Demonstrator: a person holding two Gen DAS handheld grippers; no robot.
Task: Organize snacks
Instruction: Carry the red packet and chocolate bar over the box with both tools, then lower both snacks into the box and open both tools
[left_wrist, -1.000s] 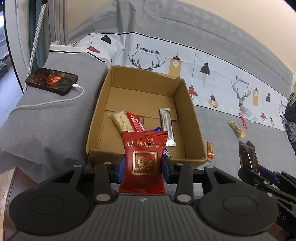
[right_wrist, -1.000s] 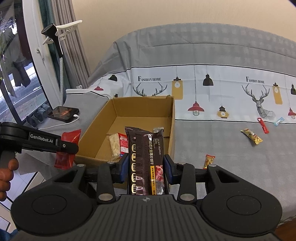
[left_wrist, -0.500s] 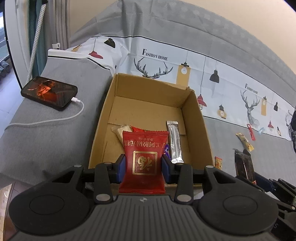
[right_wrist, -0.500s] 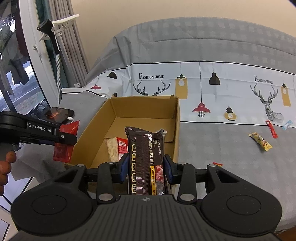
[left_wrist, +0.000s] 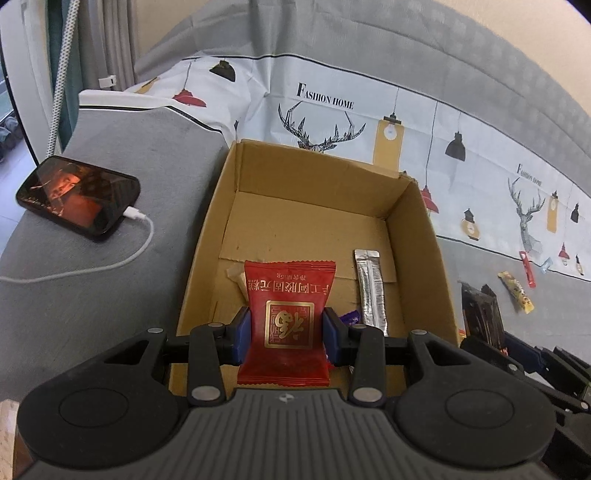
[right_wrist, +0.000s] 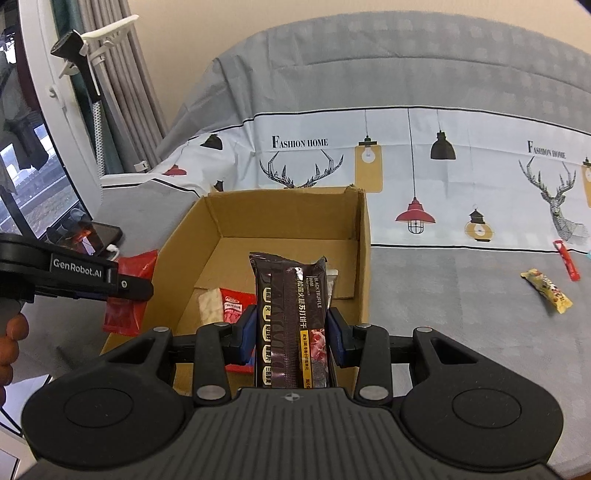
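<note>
An open cardboard box (left_wrist: 314, 192) stands on the grey bed; it also shows in the right wrist view (right_wrist: 288, 218). My left gripper (left_wrist: 288, 332) is shut on a red snack packet (left_wrist: 288, 317), held over the box's near edge. My right gripper (right_wrist: 291, 332) is shut on a dark brown cracker pack (right_wrist: 291, 314), just short of the box's near right corner. Inside the box lie a silver stick sachet (left_wrist: 371, 288), a pale rice bar (right_wrist: 211, 304), a red packet (right_wrist: 234, 304) and a purple wrapper (left_wrist: 349, 317).
A phone (left_wrist: 77, 194) on a white charging cable (left_wrist: 110, 264) lies left of the box. Loose snacks lie on the bed to the right: a yellow bar (right_wrist: 546, 290) and a red stick (right_wrist: 567, 258). A window and curtain are at far left.
Both grippers have moved forward towards the box with their packets held. The left packet now hangs over the box's near edge.
</note>
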